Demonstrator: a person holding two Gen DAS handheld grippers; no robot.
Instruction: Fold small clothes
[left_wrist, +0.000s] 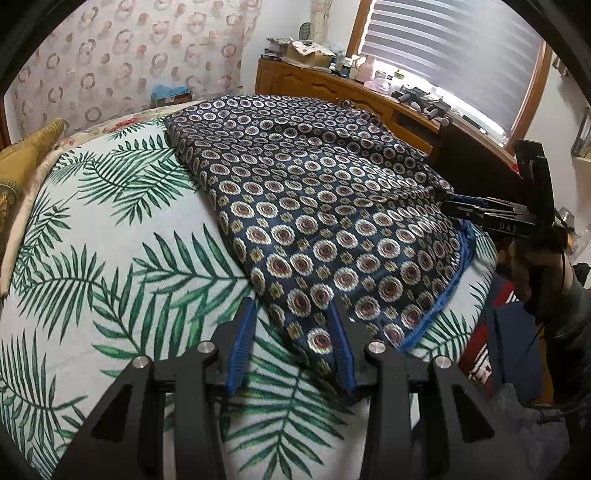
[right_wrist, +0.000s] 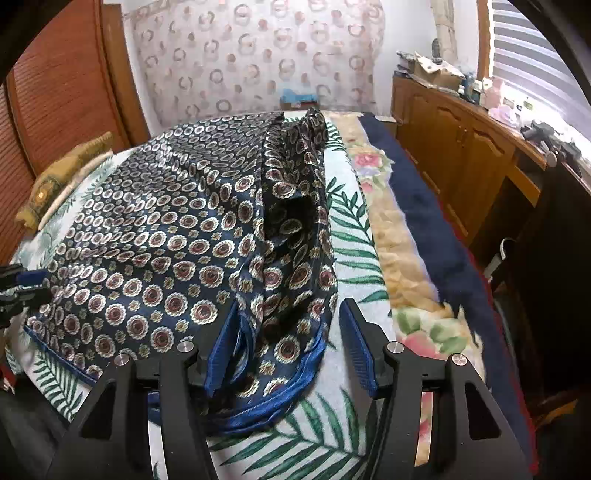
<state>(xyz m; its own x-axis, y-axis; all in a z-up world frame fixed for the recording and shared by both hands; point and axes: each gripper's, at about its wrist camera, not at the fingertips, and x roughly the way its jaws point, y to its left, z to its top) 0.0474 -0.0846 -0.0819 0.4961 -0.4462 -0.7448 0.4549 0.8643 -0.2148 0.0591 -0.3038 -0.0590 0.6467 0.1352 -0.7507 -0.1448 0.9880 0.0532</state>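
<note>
a bed with a palm-leaf cover (left_wrist: 110, 266) carries a dark patterned garment (left_wrist: 314, 206) with a blue hem, spread along its near edge toward the far right corner. the left gripper (left_wrist: 291, 314) stands partly open over the garment's near corner, pads not pressing it. the right gripper (right_wrist: 288, 314) is open, folded hem lying loose between its fingers (right_wrist: 356, 343).

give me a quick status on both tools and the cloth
Left tool open over near corner of patterned garment. Right tool open, blue-trimmed hem between its fingers. Garment partly folded on leaf-print bedspread. Nothing in the way.
</note>
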